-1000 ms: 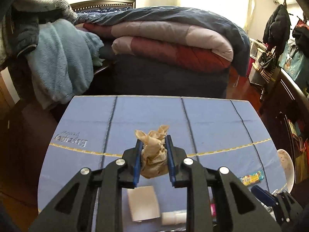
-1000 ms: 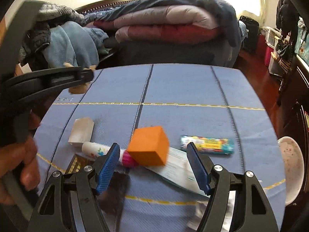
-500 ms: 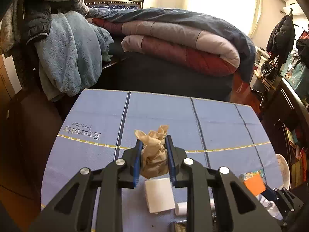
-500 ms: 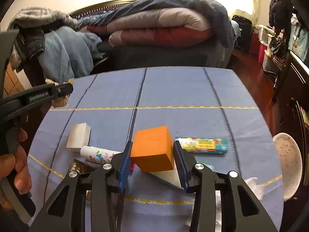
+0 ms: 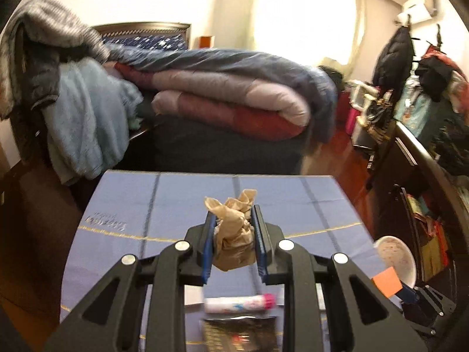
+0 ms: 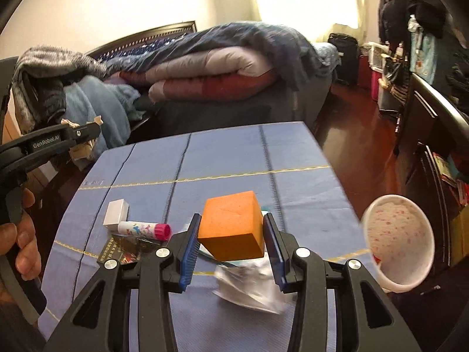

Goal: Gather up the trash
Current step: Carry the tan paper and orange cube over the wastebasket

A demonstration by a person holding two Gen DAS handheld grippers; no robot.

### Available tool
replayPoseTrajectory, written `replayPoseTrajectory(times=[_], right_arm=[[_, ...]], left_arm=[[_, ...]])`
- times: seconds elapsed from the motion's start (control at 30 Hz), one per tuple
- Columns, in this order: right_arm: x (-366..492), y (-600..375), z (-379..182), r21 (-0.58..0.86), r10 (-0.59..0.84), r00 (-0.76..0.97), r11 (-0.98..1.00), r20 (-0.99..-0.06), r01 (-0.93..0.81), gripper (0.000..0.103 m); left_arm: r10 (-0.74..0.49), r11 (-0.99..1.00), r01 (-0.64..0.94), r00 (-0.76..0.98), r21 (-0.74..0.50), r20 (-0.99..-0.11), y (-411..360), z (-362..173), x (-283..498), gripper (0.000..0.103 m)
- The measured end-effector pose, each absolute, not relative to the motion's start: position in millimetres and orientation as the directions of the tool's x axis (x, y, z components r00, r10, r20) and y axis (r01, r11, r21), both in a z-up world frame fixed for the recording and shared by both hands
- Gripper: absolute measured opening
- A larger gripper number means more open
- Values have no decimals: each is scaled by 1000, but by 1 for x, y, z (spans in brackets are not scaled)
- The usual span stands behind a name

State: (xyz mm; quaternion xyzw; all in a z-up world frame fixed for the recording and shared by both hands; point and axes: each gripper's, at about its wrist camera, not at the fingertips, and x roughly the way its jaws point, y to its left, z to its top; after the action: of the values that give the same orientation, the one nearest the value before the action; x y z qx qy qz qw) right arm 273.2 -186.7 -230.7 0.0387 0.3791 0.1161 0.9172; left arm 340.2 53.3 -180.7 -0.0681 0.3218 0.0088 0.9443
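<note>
My left gripper (image 5: 233, 214) is shut on a crumpled brown paper wad (image 5: 233, 237), held above the blue tablecloth (image 5: 123, 199). From the right wrist view, that left gripper (image 6: 88, 130) hangs past the table's left edge, with a hand on its grip. My right gripper (image 6: 232, 220) is shut on an orange cube (image 6: 228, 234); both blue pads press its sides. The cube is lifted off the cloth and also shows as the orange cube (image 5: 387, 281) at the left view's lower right. A crumpled white wrapper (image 6: 249, 287) lies blurred under the cube.
On the cloth lie a small white box (image 6: 115, 212), a tube with a pink cap (image 6: 143, 230) and a dark foil packet (image 6: 126, 252). A speckled white bowl (image 6: 398, 240) sits past the table's right edge. A bed with folded quilts (image 6: 211, 73) stands behind.
The right gripper's jaws closed on the orange cube and lifted it from the table. Both grippers rose. The left one kept its hold on the paper wad.
</note>
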Motion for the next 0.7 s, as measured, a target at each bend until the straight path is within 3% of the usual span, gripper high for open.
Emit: replayPoseTrajectory(times=[0.33,0.7], right_arm=[[254,-267,-214,169,146,746,985,-650,-47,43],[243,-362,-222,183,1,757,970,-654,157,43]], left_arm=[[-192,981,155,813,-113,-550,-48,-150,328,25],[-363,920,380,735,-95,-573,-173,-164,337,25]])
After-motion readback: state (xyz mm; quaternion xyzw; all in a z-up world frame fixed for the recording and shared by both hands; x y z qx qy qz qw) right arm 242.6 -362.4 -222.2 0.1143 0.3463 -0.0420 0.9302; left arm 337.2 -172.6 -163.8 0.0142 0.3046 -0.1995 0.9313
